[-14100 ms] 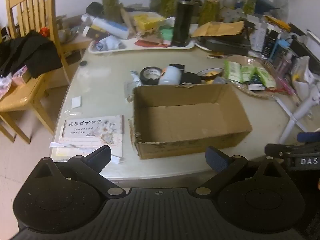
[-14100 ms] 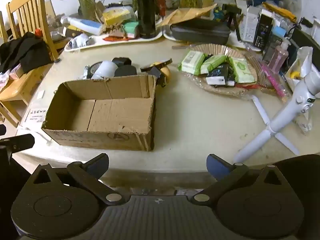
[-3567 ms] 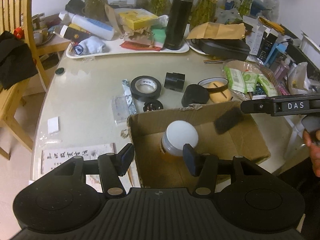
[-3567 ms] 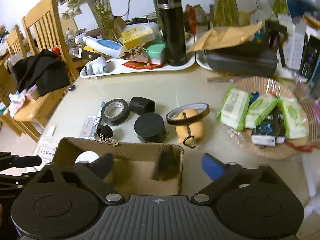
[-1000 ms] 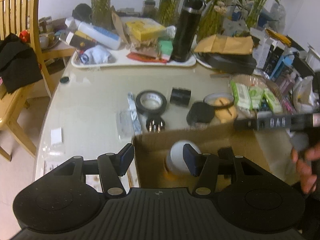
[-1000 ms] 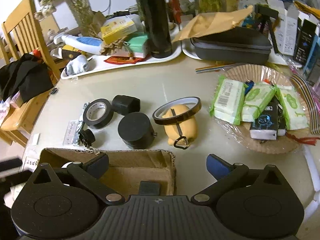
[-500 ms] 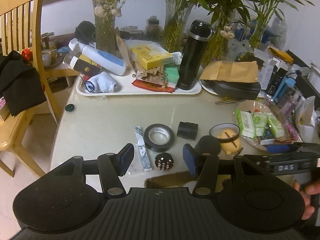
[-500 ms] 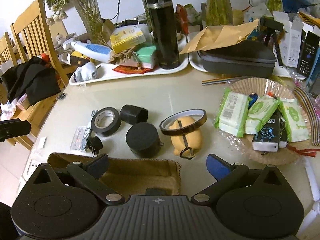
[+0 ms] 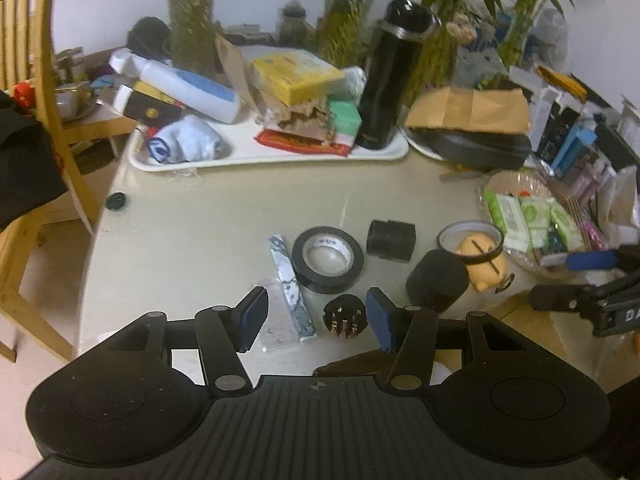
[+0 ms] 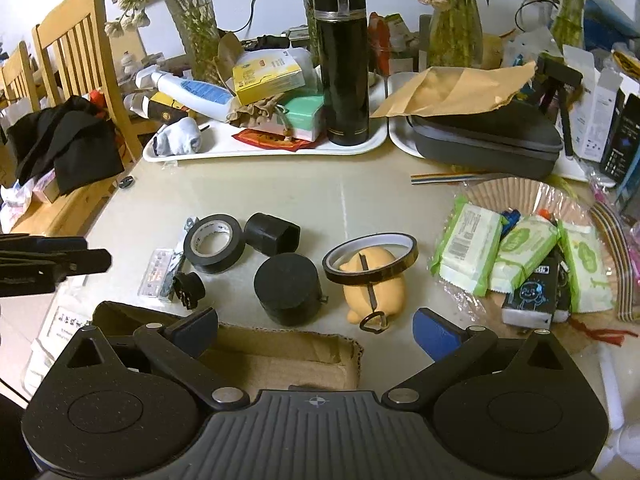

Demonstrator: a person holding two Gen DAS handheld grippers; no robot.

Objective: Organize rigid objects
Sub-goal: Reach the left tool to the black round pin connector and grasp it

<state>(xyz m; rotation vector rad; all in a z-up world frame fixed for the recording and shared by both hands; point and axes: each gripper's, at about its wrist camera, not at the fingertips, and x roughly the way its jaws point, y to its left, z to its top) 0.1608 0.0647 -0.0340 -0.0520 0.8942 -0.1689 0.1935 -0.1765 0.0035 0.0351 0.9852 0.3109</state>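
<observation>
My left gripper (image 9: 316,316) is open and empty, above the near edge of a row of loose items. Between its fingers lie a small black plug with metal pins (image 9: 344,317) and a marbled stick (image 9: 290,286). Beyond are a black tape roll (image 9: 327,254), a black block (image 9: 391,235), a black cylinder (image 9: 437,280) and a yellow pig toy (image 9: 482,260) with an amber tape ring. My right gripper (image 10: 316,330) is open and empty over the cardboard box (image 10: 280,354). In its view the cylinder (image 10: 289,283), the pig (image 10: 374,278) and the tape roll (image 10: 214,242) lie just past the box.
A white tray (image 10: 264,150) with a black flask (image 10: 344,60), bottles and boxes stands at the back. A dark case (image 10: 484,136) and a basket of wipe packs (image 10: 516,252) are at the right. Wooden chairs (image 10: 80,60) stand left of the table.
The left gripper has risen off the box and moved forward toward the loose items; the white jar it released stays in the box. The right gripper has barely moved.
</observation>
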